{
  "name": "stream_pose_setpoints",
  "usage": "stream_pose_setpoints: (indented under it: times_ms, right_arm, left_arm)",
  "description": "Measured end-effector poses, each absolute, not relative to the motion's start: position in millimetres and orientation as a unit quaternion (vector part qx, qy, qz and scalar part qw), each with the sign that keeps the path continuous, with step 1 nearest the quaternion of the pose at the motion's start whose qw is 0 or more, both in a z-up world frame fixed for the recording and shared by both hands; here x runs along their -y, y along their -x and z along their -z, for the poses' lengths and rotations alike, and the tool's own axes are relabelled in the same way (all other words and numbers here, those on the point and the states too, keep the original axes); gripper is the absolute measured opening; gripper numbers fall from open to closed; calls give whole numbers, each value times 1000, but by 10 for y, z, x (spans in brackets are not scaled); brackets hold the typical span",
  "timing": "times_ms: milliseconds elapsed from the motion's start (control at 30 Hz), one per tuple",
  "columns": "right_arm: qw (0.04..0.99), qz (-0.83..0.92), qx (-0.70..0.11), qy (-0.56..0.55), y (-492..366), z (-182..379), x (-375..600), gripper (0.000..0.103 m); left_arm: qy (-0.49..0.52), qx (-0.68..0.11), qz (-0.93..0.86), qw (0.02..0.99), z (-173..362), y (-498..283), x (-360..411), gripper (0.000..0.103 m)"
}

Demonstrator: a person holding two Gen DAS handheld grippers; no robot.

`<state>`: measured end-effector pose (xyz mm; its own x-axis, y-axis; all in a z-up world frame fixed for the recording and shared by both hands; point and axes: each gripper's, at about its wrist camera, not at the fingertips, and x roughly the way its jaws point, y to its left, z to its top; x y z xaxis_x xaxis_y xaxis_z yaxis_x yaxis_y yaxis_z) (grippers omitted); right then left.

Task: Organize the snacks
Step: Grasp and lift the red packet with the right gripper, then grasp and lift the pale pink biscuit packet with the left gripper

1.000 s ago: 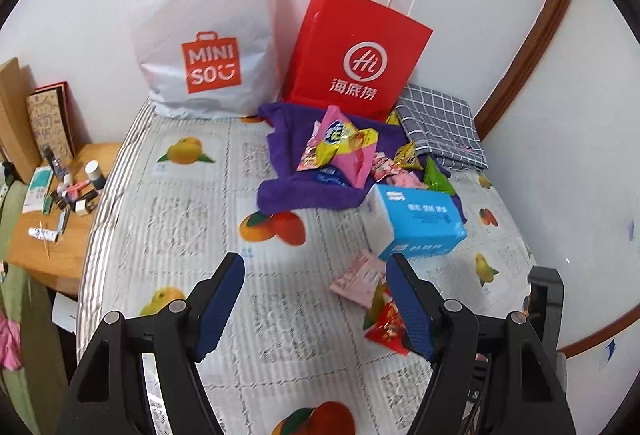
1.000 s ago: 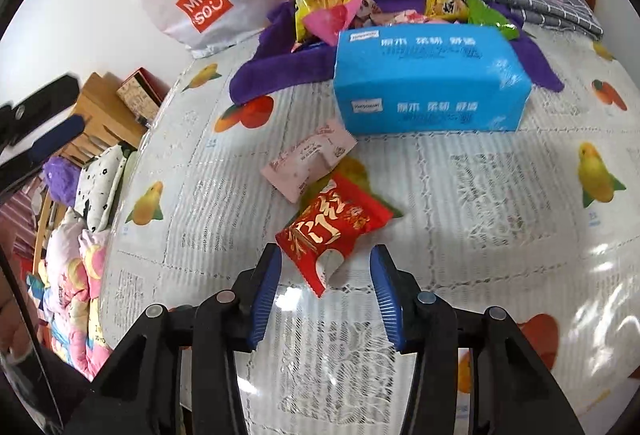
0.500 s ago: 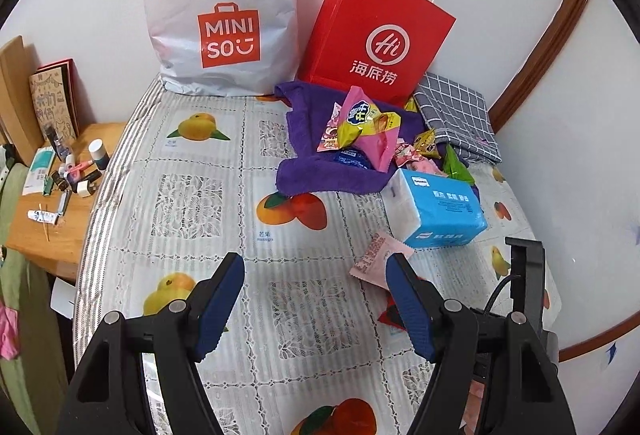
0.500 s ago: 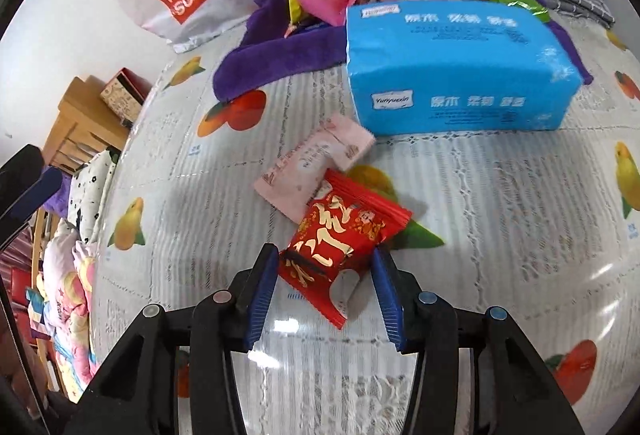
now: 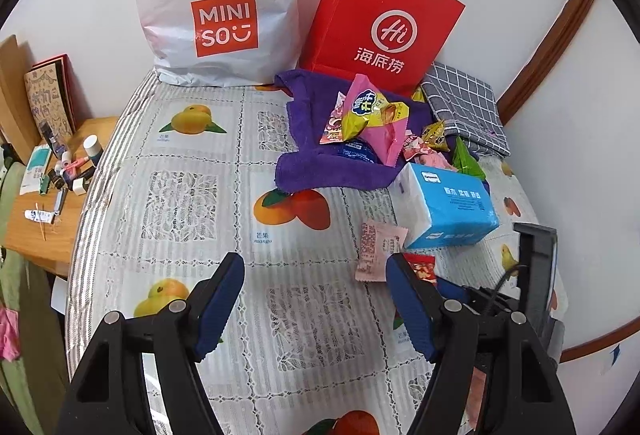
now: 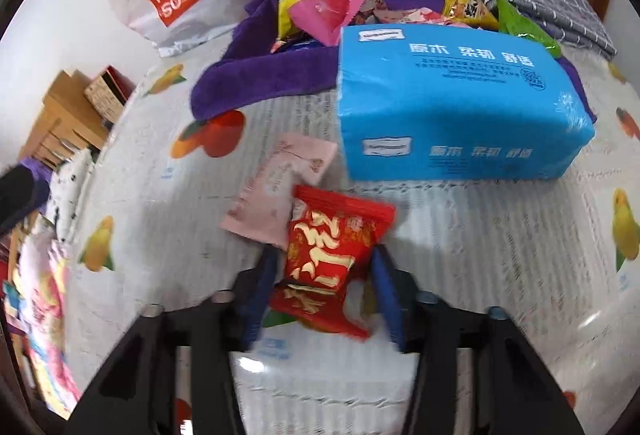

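Note:
A red snack packet (image 6: 326,259) lies on the fruit-print tablecloth (image 6: 460,255) between the fingers of my right gripper (image 6: 325,271), whose jaws stand open around it. A pink packet (image 6: 280,191) lies just beyond it, touching it. Both show in the left wrist view, the red one (image 5: 422,267) and the pink one (image 5: 378,243). More snacks (image 5: 372,119) are piled on a purple towel (image 5: 316,163). My left gripper (image 5: 316,299) is open and empty above the cloth.
A blue tissue pack (image 6: 452,103) lies right behind the two packets. A white MINISO bag (image 5: 218,3) and a red paper bag (image 5: 380,19) stand against the wall. A grey checked cloth (image 5: 464,107) lies at the back right. A wooden side table (image 5: 44,187) with small items stands left.
My right gripper has moved forward, so the red packet now sits between its fingers. My left gripper has pulled back and up, widening its view of the table.

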<state>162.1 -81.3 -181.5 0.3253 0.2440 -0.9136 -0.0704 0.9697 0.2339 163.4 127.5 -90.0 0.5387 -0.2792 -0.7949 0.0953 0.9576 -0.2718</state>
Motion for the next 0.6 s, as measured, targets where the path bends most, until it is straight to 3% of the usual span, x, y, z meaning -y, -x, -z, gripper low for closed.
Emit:
stream_pose_setpoints:
  times_ms: [600]
  right_arm:
    - [860, -20, -509, -13, -1450, 1840, 2212, 42]
  left_arm:
    - [65, -512, 146, 844, 1478, -1947, -581, 71]
